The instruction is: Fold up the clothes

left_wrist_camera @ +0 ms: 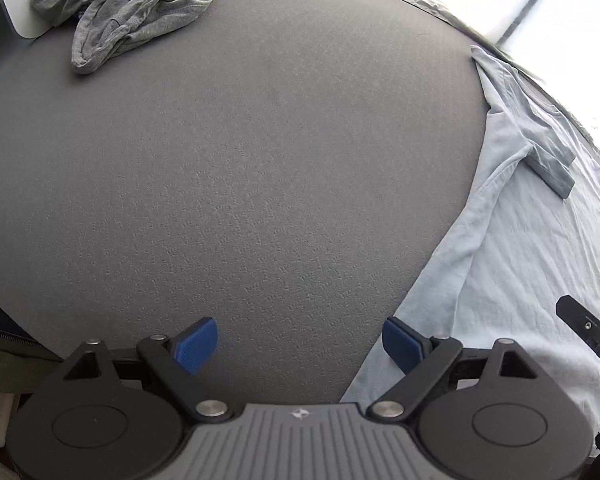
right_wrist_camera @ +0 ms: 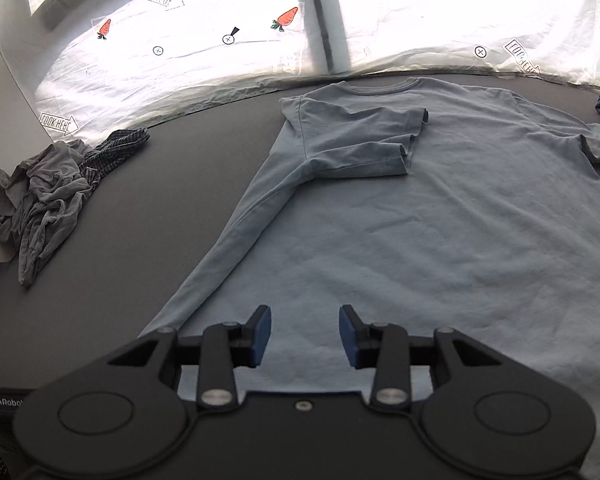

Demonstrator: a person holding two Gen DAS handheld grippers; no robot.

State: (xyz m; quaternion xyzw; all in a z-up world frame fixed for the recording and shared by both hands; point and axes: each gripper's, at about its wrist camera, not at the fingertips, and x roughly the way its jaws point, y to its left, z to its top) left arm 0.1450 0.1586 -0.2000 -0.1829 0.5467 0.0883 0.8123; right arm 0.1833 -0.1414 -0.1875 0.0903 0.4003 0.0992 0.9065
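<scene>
- Your left gripper (left_wrist_camera: 300,346) is spread wide and empty, over bare grey table (left_wrist_camera: 240,180) just beside the shirt's (right_wrist_camera: 420,220) edge.
- Your right gripper (right_wrist_camera: 305,336) is also released, holding nothing, above the shirt's lower part.
- The shirt lies flat on the table, collar far, its left sleeve (right_wrist_camera: 364,144) folded inward.
- A crumpled grey pile (right_wrist_camera: 40,196) sits well apart, far left.

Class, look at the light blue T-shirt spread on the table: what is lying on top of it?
On the T-shirt, its own left sleeve lies folded inward across the chest. The right sleeve is still spread outward. The cloth beneath the folded sleeve is hidden.
</scene>
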